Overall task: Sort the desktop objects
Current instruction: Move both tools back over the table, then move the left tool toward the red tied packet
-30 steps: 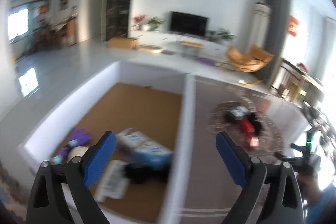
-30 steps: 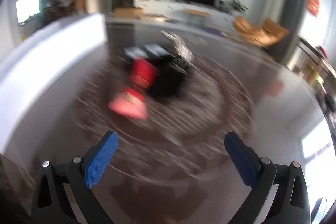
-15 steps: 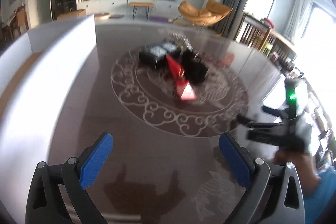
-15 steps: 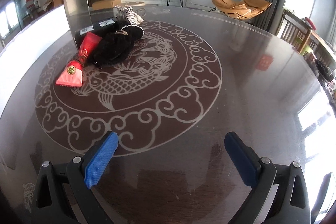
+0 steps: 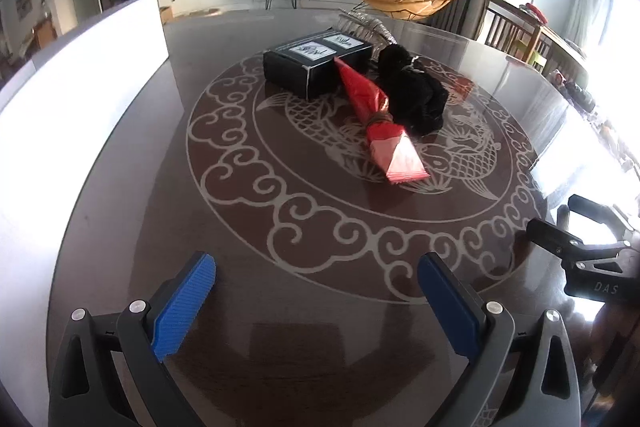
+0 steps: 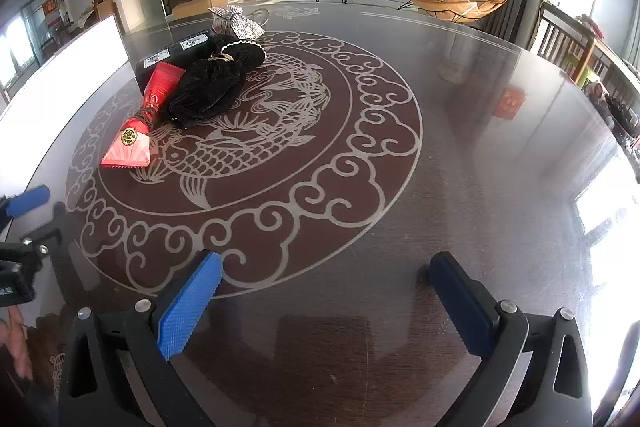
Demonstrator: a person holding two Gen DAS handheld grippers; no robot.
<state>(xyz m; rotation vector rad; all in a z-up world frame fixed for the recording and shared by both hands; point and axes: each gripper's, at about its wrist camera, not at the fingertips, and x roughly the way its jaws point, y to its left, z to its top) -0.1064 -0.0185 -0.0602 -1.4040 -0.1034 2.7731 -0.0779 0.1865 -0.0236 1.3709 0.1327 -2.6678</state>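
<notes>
Change since earlier: the left wrist view has swung off the white bin (image 5: pixel 80 75) with its brown floor and onto the counter (image 5: pixel 280 267); half a second ago the pile sat farther up that view, now it lies closer and sharp; the right wrist view has lost its motion blur

Left claw (image 5: pixel 316 291): blue pads spread wide, nothing between them; hovering over bare counter at 6 o'clock of the pile

Right claw (image 6: pixel 324 295): also wide and empty; over the patterned ring's near rim

Task things: red wrapped packet (image 5: pixel 380 123) lies at the centre of the fish motif, its flat end toward the claws; black fabric bundle (image 5: pixel 412 95) touches it at 3 o'clock; black box (image 5: pixel 316 63) with white labels behind both at 11 o'clock; silvery patterned item (image 6: pixel 236 21) beyond at 12 o'clock

Edges: white bin wall stands along the counter at 9 o'clock; counter rim curves away at 3 o'clock

Open room: bare glossy counter from 3 to 6 o'clock of the pile
</notes>
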